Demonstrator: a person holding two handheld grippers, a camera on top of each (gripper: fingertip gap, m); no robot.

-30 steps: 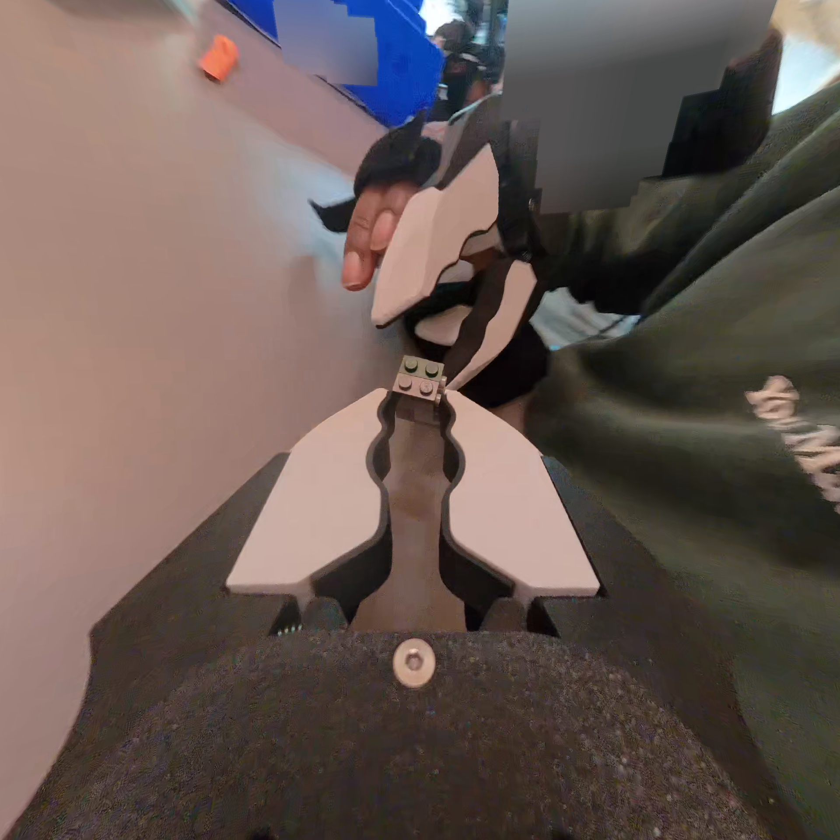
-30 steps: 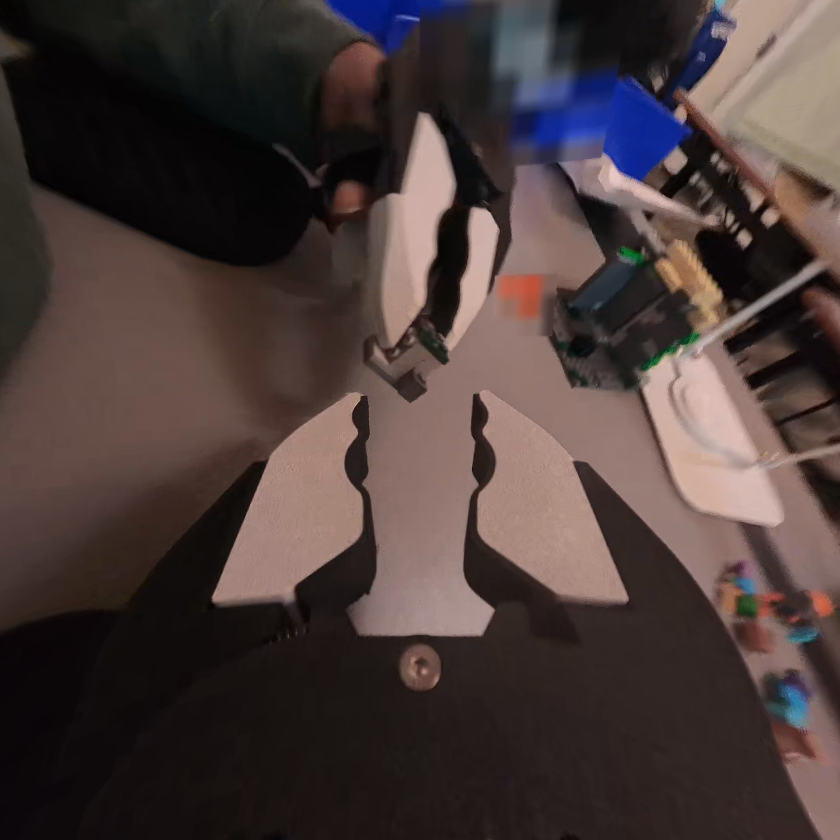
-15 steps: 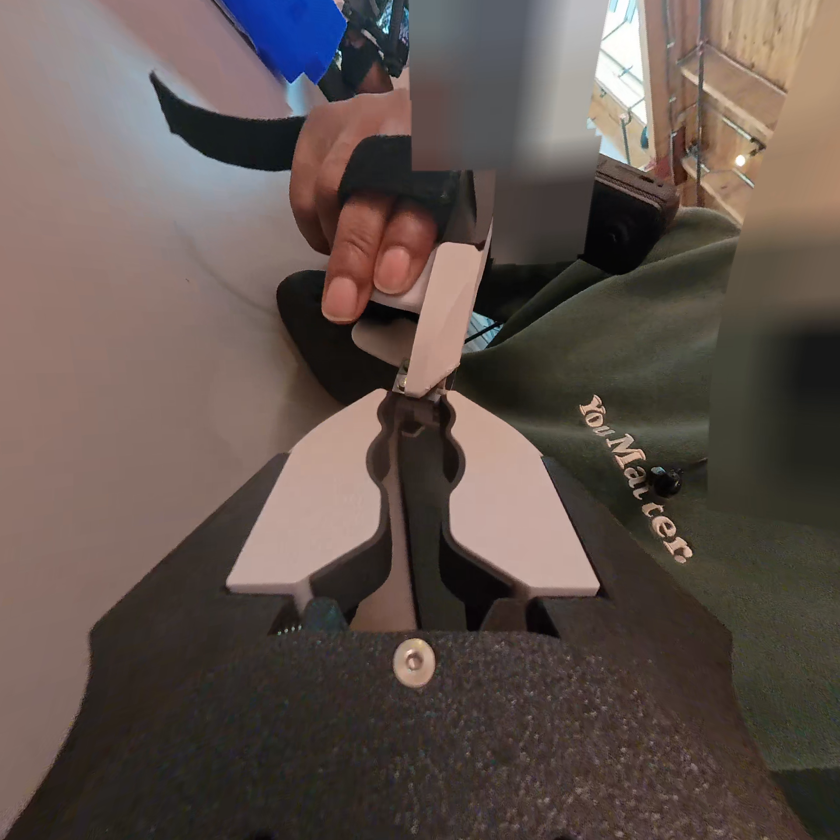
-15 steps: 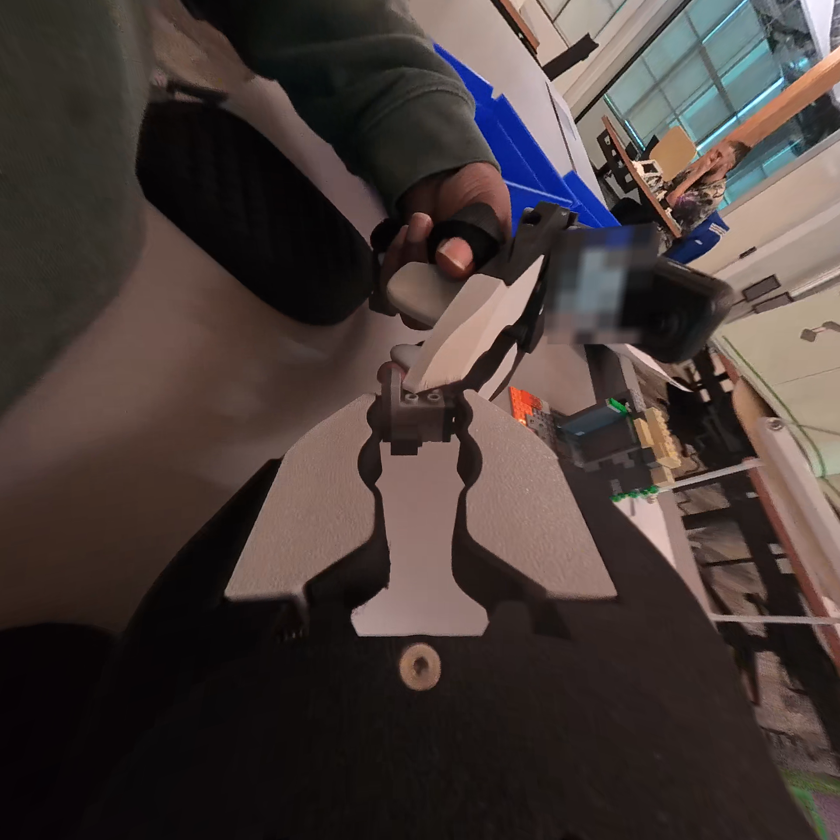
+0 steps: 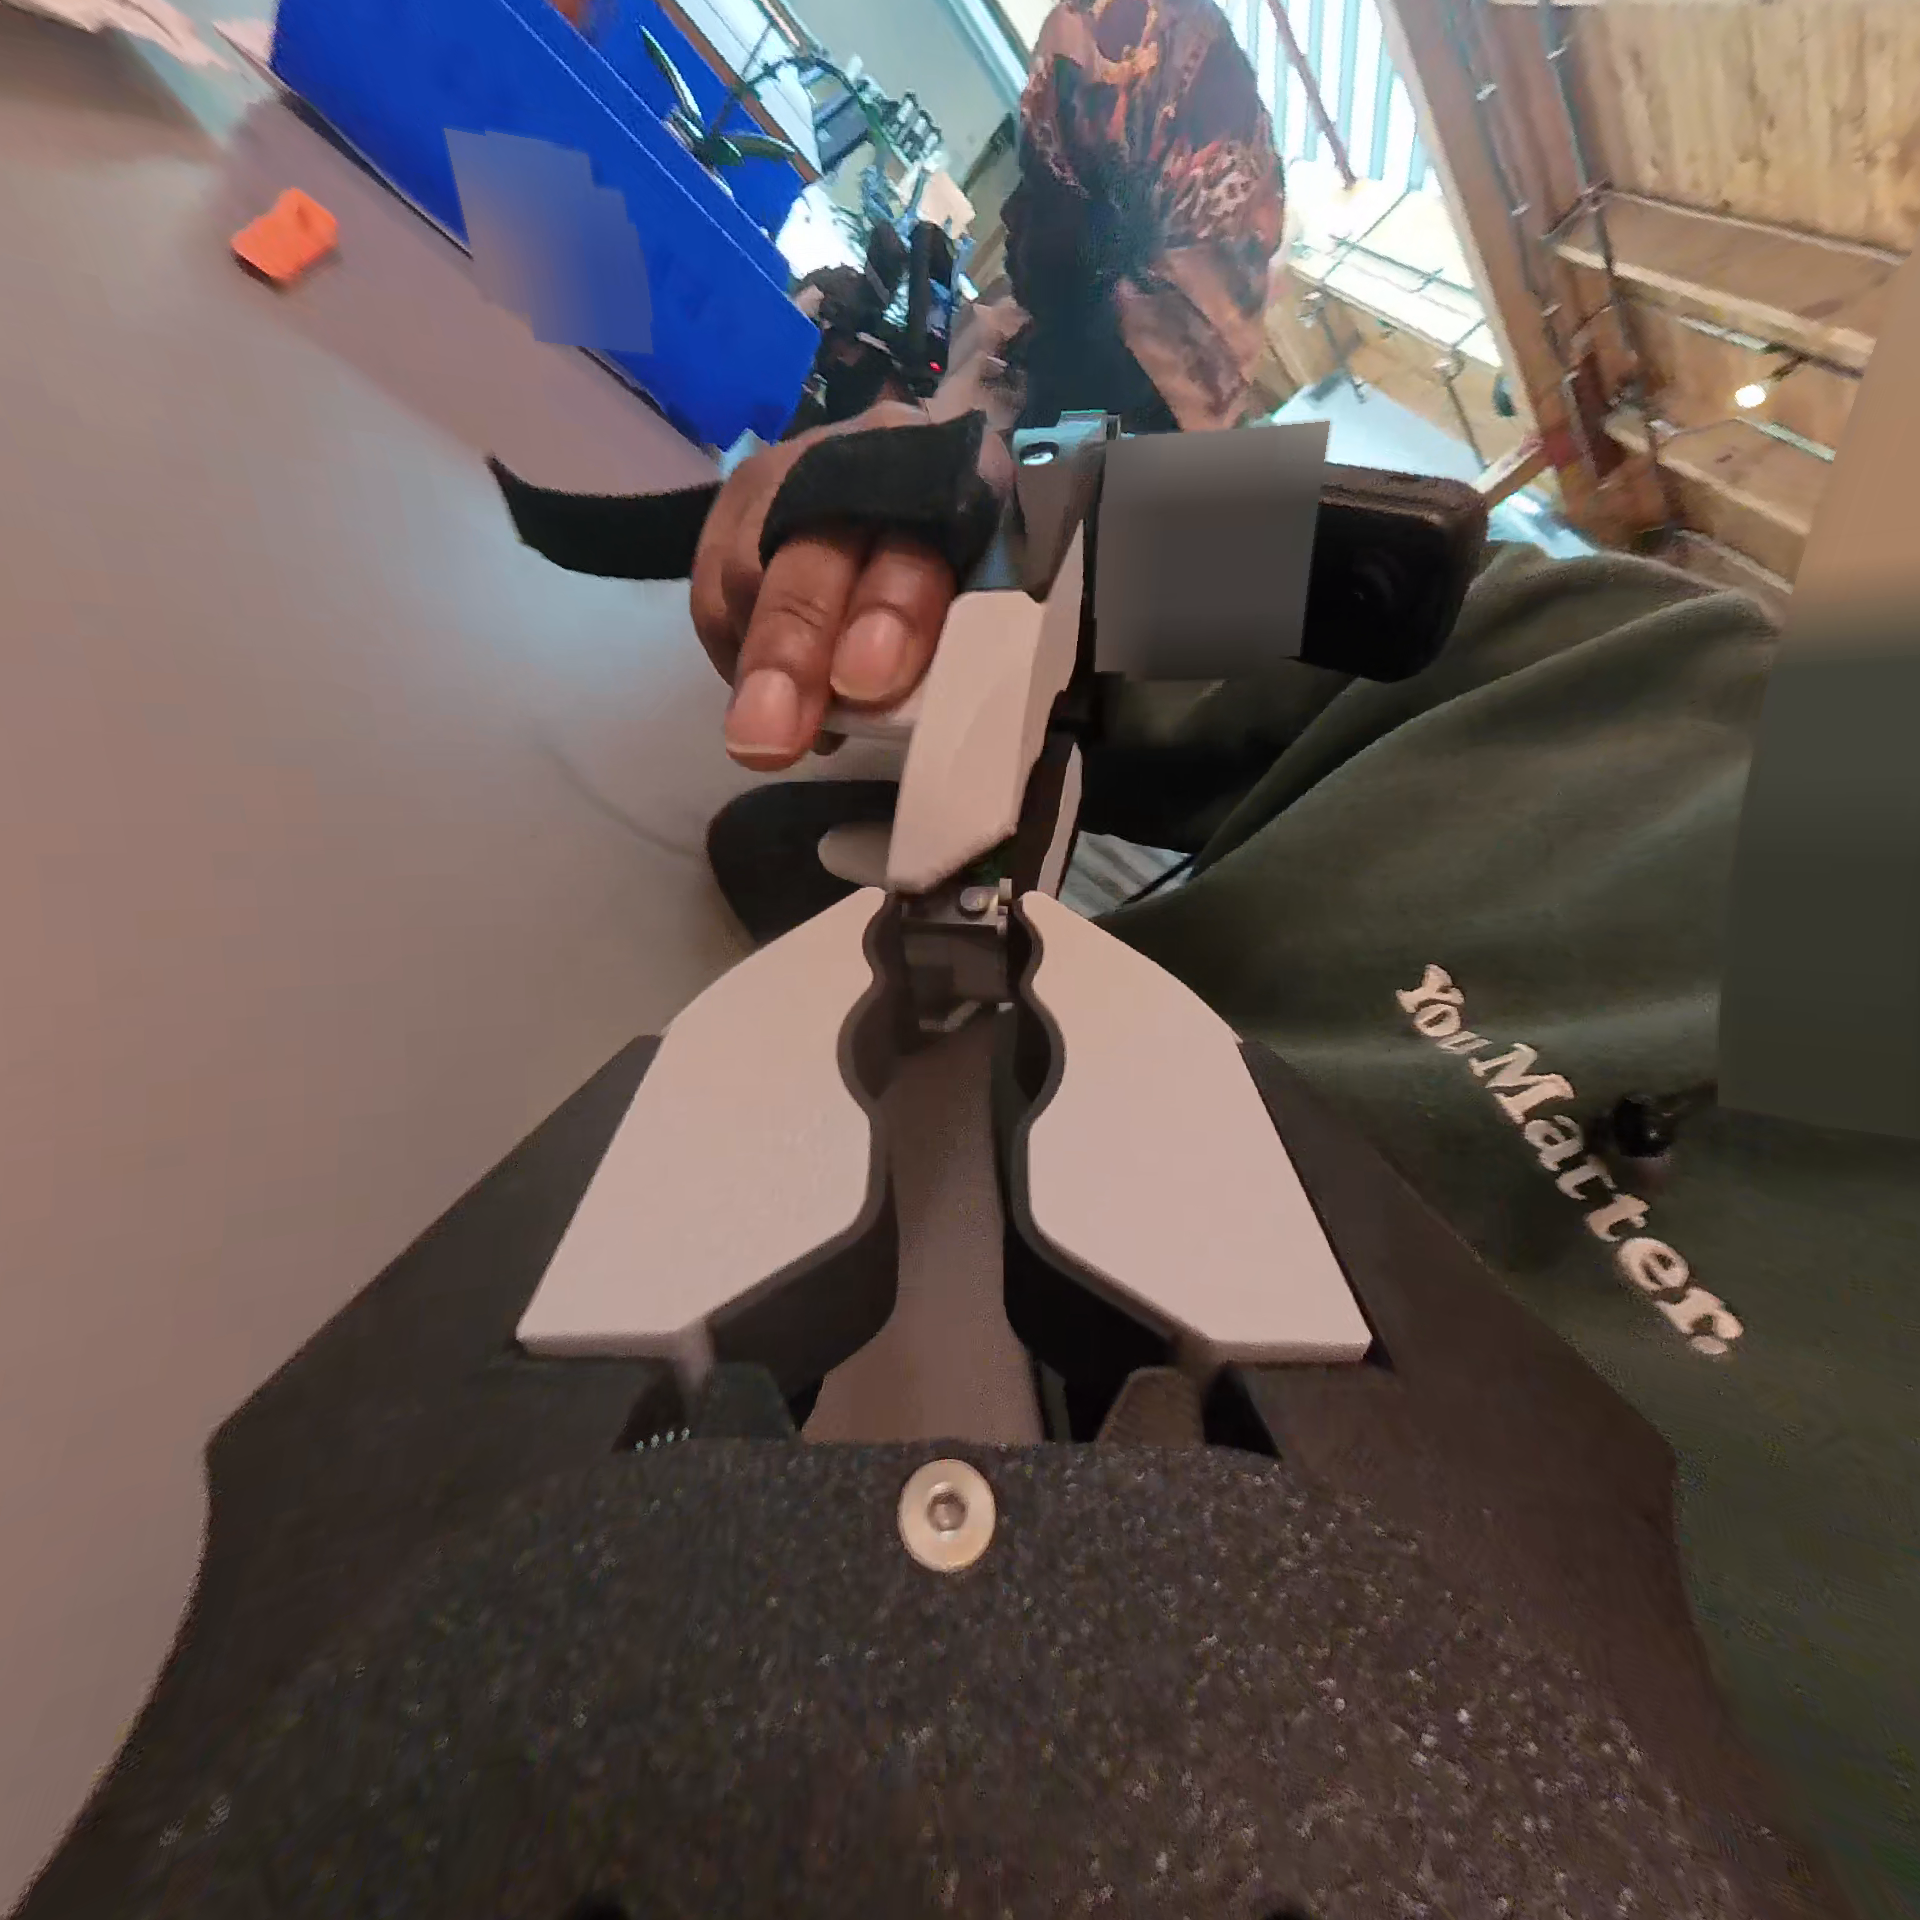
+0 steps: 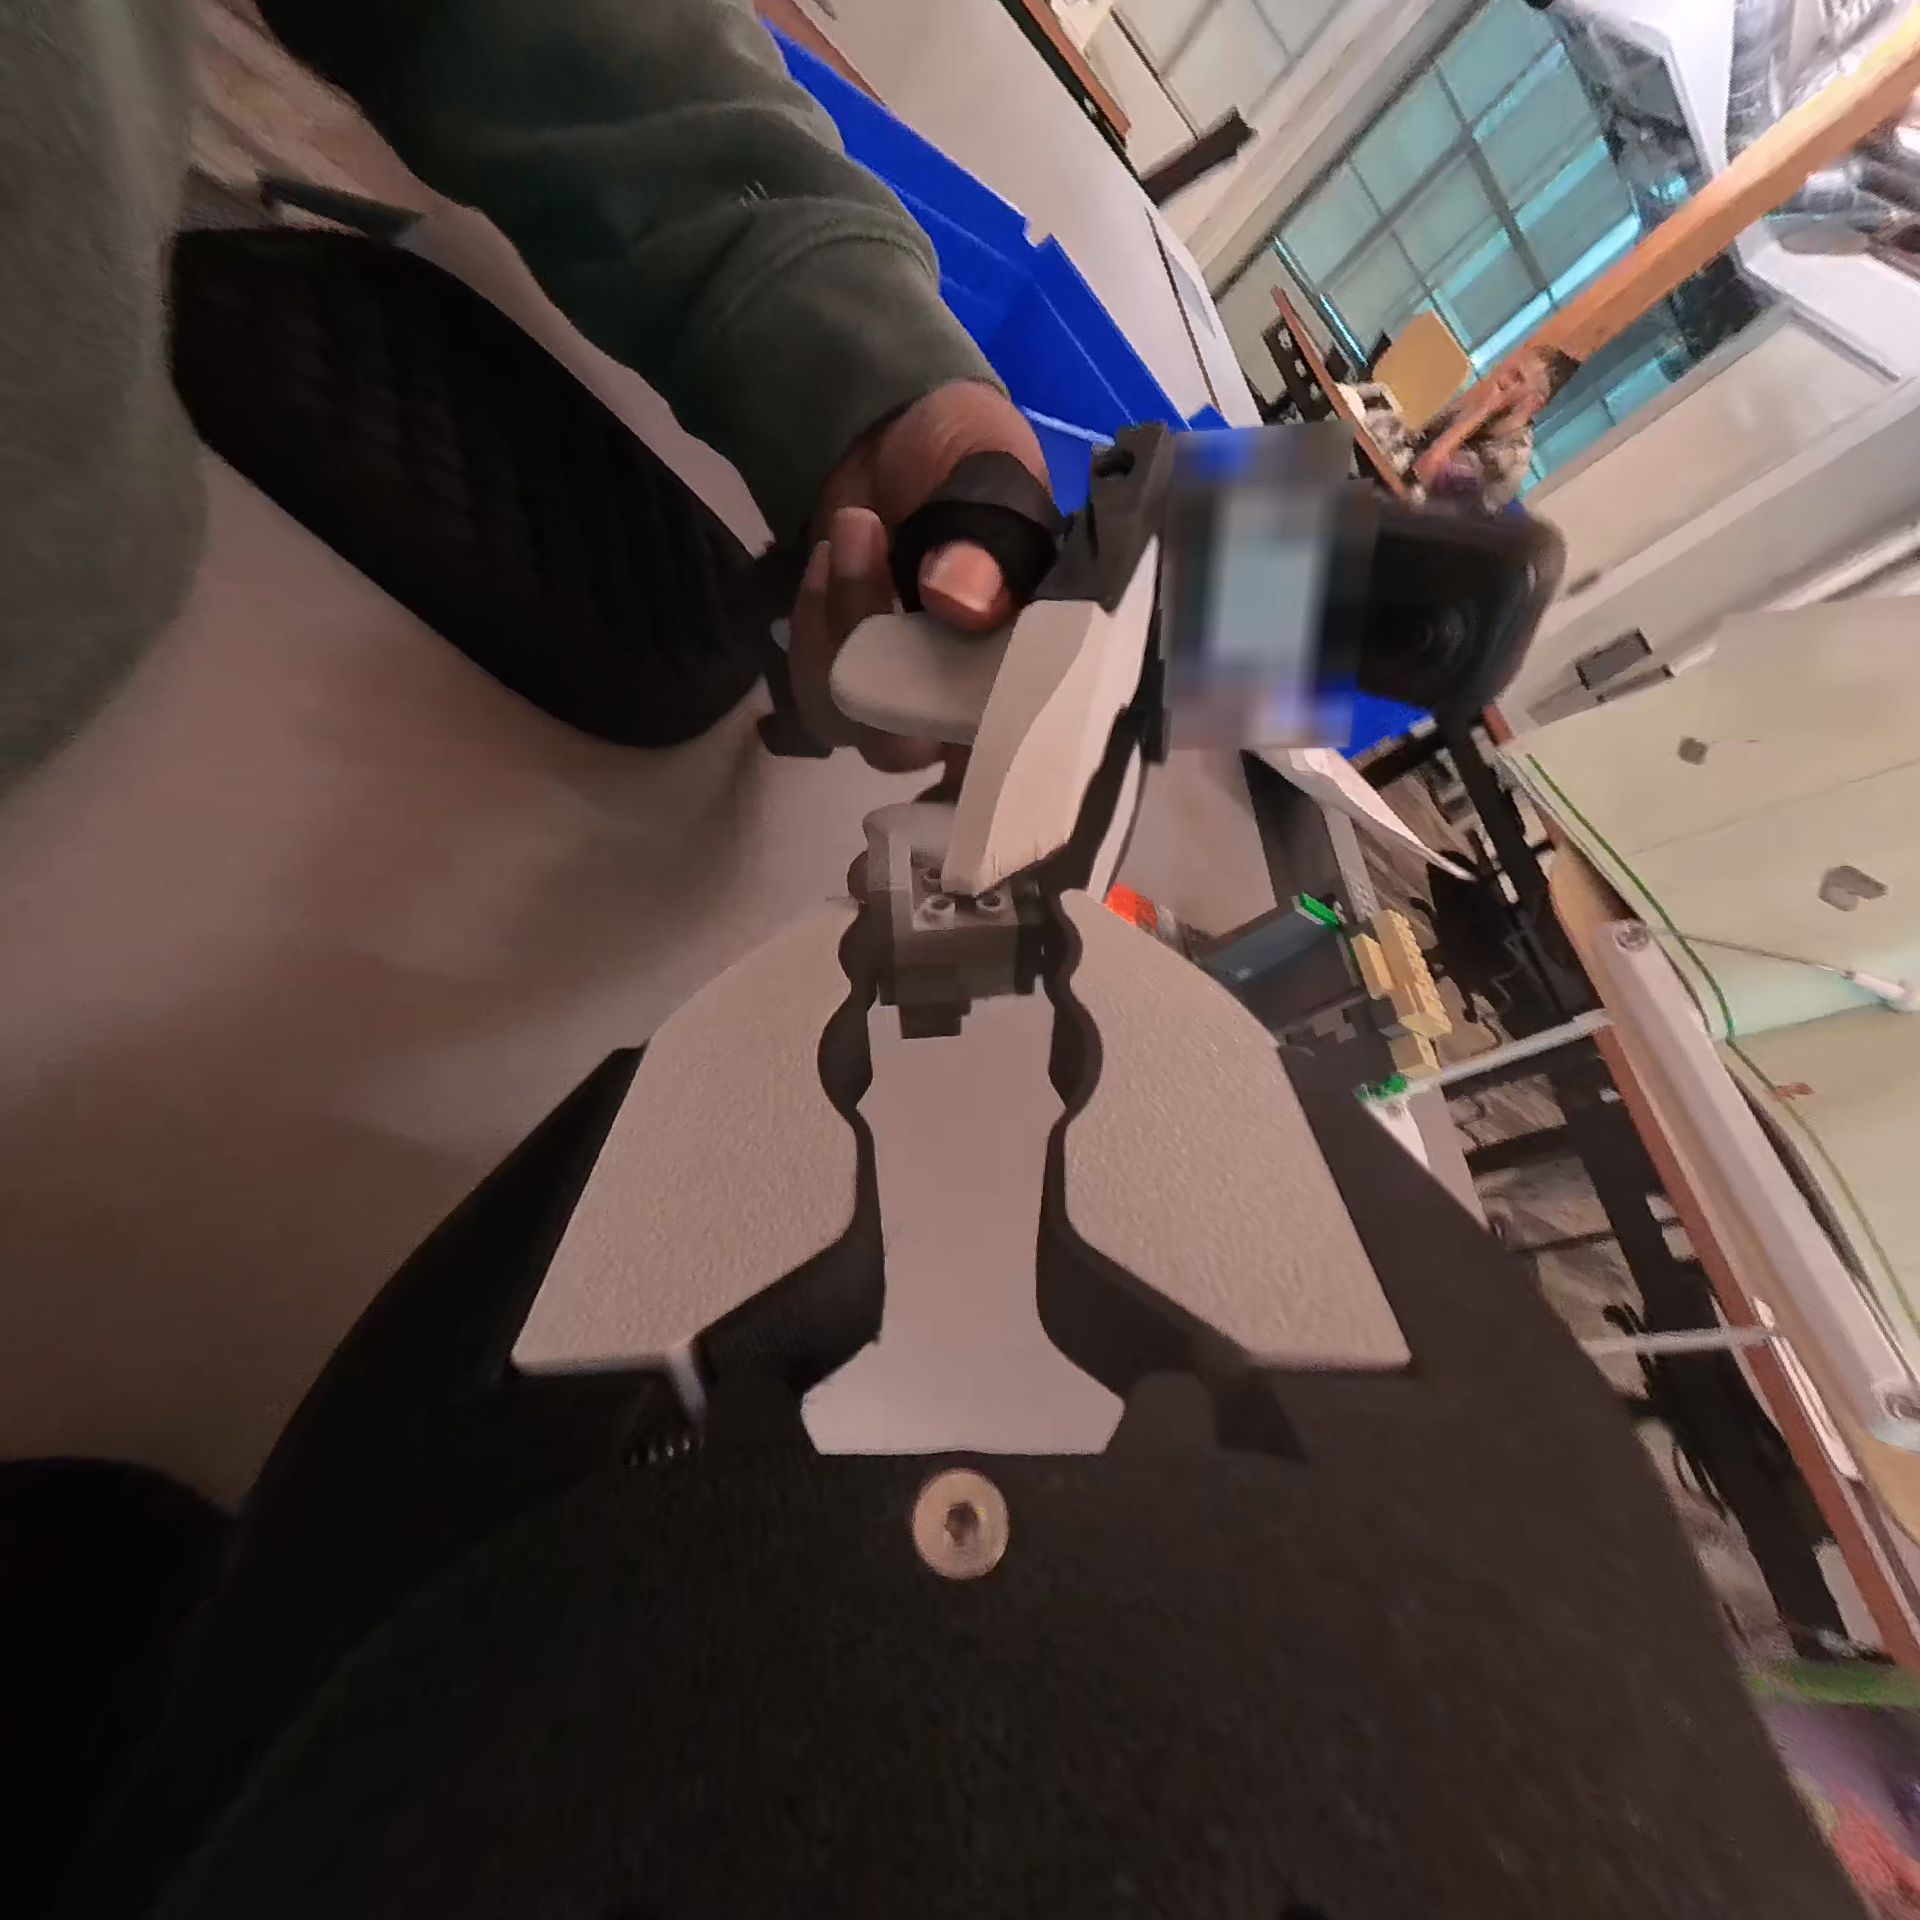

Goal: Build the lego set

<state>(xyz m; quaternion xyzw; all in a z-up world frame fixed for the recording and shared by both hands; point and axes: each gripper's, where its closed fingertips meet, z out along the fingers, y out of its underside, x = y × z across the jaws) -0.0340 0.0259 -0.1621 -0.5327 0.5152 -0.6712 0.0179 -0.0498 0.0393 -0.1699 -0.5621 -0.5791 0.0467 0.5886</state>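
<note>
- Change: a second ago my right tongs (image 6: pixel 951 935) were wide open and empty, short of the brick (image 6: pixel 945 951). Now they have closed onto it.
- Left tongs (image 5: pixel 951 920) had the brick then and have not let go, so both pairs pinch the same small grey piece, in the air above the counter (image 5: pixel 260 727).
- The green studs seen on it earlier are now mostly hidden by the tips; just a sliver of green shows in the left view.
- My read: this is a handover or regrip, mid-step. The brick is not on the model yet.
- Left tongs: nearly closed, with the brick clamped at the very tips and its lower part hanging into the gap.
- Right tongs: narrowed to the brick's width, tips on its two sides and studs facing up toward the camera.
- The pairs meet almost at right angles, and each view shows the other pair coming down from above onto the brick.
- Right hand (image 5: pixel 821 603): two fingers through the black strap, pressing the trigger.
- Left hand (image 6: pixel 914 561): same grip, green sleeve behind it.
- Model (image 6: pixel 1351 977): part-built, on the counter well beyond the tips and to the right in the right view.
- Next, I guess: one pair lets go, then the other carries the brick to the model.
- Risk: the piece is small and the grip is at the tips only, so it may twist on release.
</note>
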